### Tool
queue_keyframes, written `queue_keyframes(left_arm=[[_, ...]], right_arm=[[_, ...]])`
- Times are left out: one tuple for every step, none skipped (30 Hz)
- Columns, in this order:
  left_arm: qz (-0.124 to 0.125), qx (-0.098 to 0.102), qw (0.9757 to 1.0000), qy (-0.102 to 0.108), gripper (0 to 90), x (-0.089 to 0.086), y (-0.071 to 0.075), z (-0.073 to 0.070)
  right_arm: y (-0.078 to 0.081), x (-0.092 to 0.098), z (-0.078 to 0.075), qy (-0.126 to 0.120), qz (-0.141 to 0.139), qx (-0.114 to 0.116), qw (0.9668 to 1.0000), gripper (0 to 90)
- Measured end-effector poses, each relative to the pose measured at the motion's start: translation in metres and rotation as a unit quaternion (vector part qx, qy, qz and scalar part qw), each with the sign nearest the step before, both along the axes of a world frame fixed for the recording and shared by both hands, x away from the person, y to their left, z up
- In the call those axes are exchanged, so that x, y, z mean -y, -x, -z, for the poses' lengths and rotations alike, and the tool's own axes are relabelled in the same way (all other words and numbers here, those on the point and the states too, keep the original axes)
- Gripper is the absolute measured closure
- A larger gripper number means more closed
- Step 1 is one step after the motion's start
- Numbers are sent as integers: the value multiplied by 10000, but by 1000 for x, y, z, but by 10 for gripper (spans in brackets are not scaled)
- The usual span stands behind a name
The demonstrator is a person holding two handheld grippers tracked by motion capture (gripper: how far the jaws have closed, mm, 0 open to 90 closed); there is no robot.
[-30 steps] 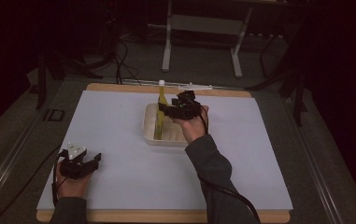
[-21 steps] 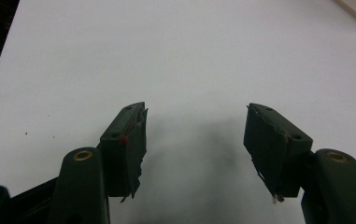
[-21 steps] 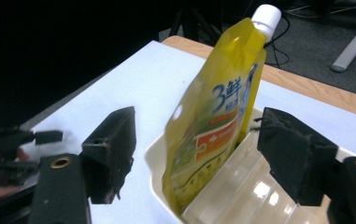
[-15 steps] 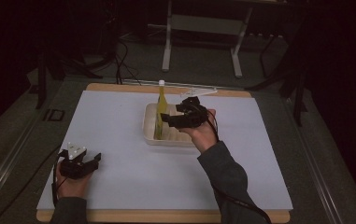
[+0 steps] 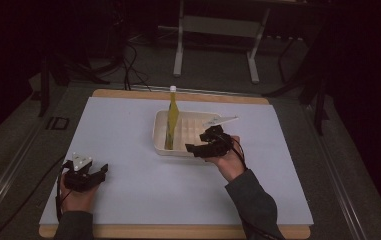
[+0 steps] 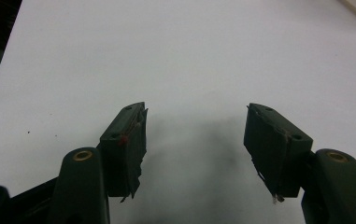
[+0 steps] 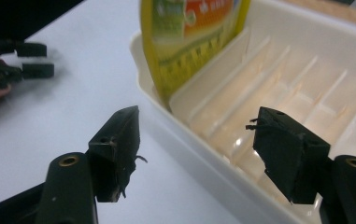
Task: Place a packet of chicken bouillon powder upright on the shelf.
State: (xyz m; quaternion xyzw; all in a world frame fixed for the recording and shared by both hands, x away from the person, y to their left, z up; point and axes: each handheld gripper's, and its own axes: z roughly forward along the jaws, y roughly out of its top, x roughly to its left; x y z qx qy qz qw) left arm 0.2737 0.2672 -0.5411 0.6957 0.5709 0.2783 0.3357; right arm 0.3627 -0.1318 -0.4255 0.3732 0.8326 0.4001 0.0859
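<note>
Your right gripper (image 5: 194,148) hovers at the near rim of the white ribbed tray (image 5: 160,137), which sits a little beyond the middle of the table (image 5: 128,200), toward its far edge. Its 2 jaws stand wide apart with nothing clamped between them; they have just been closing slightly, and in the right gripper view the tray's near wall runs through the gap, 1 jaw outside the tray and the other over its ribs, neither pad pressing on it. The thing this move turns on is the yellow sachet (image 5: 172,122), which stands upright in the tray's left end (as the high view shows it), its long axis vertical and its white cap (image 5: 173,89) pointing straight up. From your right gripper the sachet lies to the left and slightly farther from you, close by; in the right gripper view its printed lower edge (image 7: 185,56) rises just ahead of the jaws, leaning against the tray's end. Your right hand is by far the nearer one. Your left gripper (image 5: 104,167) rests near the table's near left corner, well apart from the tray, jaws open and empty over bare white surface.
</note>
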Motion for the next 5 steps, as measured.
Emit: queue_keyframes(left_arm=[[-4,-2,10000,6,388,0,0,0],[-12,-1,10000,14,387,0,0,0],[1,-14,10000,2,388,0,0,0],[12,-24,10000,8,388,0,0,0],[19,-41,10000,5,386,-1,-1,0]], right_arm=[[1,3,4,50,7,-32,10000,315],[1,5,6,73,-9,-49,10000,315],[3,8,9,91,-1,-59,9999,315],[5,12,11,74,15,-53,10000,315],[7,17,13,56,25,-47,10000,314]])
